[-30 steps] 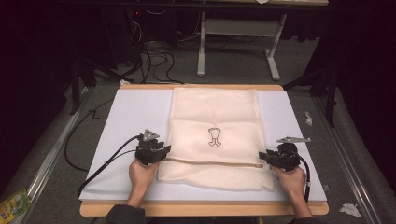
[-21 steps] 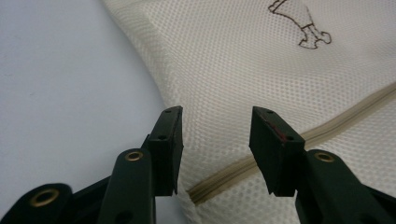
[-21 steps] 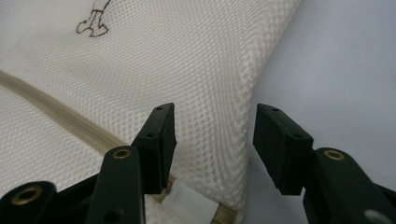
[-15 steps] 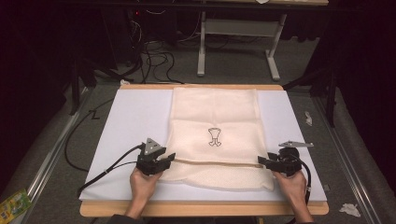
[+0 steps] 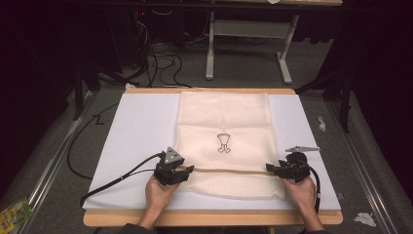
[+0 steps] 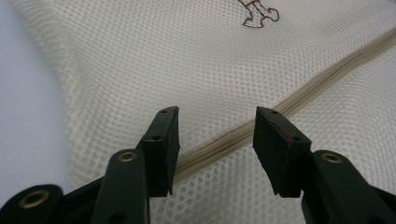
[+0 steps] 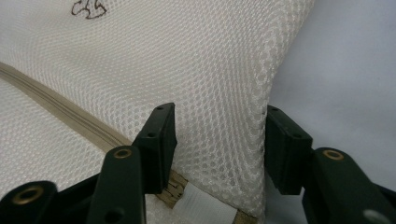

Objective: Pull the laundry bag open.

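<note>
While spread apart over the mesh, left gripper jaws straddling the beige zipper band, nothing pinched between them, the band running slantwise from just under the left jaw up toward the right edge of the left gripper view. Beyond the jaws, cream mesh laundry bag with a small brown emblem at the top, and pale blue-white mat off to the left. Seen from the high view, left gripper at the bag's left edge, held in a hand coming up from the near side of the table. Right gripper likewise open, jaws set either side of the bag's right edge, mesh between them but not clamped, zipper band ending near the left jaw beside a white tab. From above, right gripper at the bag's right edge, its hand below it. Bag lying flat down the middle of the mat, far end touching the mat's back edge, zipper crossing it between the two grippers. Mat on a wooden tabletop, black cable trailing left, grey carpet all round.
</note>
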### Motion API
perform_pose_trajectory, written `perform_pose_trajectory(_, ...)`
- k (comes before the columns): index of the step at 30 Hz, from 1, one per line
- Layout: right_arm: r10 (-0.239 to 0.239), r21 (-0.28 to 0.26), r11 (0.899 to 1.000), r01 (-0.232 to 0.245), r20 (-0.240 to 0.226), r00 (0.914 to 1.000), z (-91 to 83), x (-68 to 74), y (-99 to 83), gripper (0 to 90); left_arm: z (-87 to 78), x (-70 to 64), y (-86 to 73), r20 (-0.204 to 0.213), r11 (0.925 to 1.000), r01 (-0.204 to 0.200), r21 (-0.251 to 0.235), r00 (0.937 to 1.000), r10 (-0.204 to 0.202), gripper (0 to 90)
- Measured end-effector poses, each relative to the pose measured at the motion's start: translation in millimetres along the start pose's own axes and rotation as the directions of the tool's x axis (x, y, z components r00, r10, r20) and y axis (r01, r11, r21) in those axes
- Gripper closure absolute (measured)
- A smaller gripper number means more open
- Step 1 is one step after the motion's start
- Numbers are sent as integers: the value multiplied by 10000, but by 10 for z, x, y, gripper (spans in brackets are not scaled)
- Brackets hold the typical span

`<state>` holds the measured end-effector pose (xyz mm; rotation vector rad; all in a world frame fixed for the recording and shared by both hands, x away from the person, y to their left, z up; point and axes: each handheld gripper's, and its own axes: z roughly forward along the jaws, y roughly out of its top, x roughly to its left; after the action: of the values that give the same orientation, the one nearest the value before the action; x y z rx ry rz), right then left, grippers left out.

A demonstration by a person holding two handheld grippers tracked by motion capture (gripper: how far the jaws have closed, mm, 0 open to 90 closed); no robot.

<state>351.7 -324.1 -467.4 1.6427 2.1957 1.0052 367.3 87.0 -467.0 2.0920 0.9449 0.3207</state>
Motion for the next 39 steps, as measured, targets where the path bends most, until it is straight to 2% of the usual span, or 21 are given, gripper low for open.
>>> perform_pose_trajectory(3,-264,226,9994,258,292,9992,4,16,23,594,70,-50,37,86,9999,-94,128,9999,93,508)
perform_pose_trajectory(6,-883,451,9954,849,802,9929,11,47,40,693,129,-100,81,209,9994,-249,256,9995,243,506)
perform_pose_trajectory(7,-883,451,9954,849,802,9929,11,47,40,693,129,-100,81,209,9994,-249,256,9995,243,507)
perform_pose_trajectory(8,-1106,509,9930,1065,864,9901,14,53,47,767,167,-118,111,254,9991,-226,348,9994,218,511)
perform_pose_trajectory(9,-1106,509,9930,1065,864,9901,14,53,47,767,167,-118,111,254,9991,-226,348,9994,218,518)
perform_pose_trajectory(10,-1039,451,9938,1014,572,9929,15,41,41,840,194,-133,137,437,9991,-62,416,9990,44,519)
perform_pose_trajectory(11,-1145,374,9929,1127,520,9921,21,39,36,851,202,-139,147,414,9989,-155,447,9991,137,519)
perform_pose_trajectory(15,-1247,220,9920,1239,369,9915,10,25,31,871,238,-169,198,548,9987,-84,500,9985,57,499)
perform_pose_trajectory(18,-1131,58,9936,1130,133,9935,-15,-13,30,873,250,-182,245,879,9992,110,377,9960,-143,462)
perform_pose_trajectory(22,-932,-79,9956,932,-97,9956,-46,-37,38,874,273,-208,314,1162,9997,82,232,9932,-108,410)
perform_pose_trajectory(24,-934,-62,9956,933,-115,9956,-56,-30,51,875,284,-230,339,1107,9999,-26,152,9939,9,383)
perform_pose_trajectory(25,-989,-88,9951,988,-116,9950,-63,-31,58,875,299,-250,352,1263,9999,-25,102,9920,12,371)
perform_pose_trajectory(33,-650,-37,9979,649,-415,9970,-92,-63,89,876,348,-356,403,1531,9995,-54,310,9882,6,363)
perform_pose_trajectory(35,-548,80,9984,552,-455,9975,-77,-76,91,877,317,-403,417,1646,9995,95,308,9863,-144,365)
perform_pose_trajectory(39,-482,30,9988,484,-440,9979,-113,-58,95,877,246,-466,445,1805,9998,101,196,9835,-135,396)
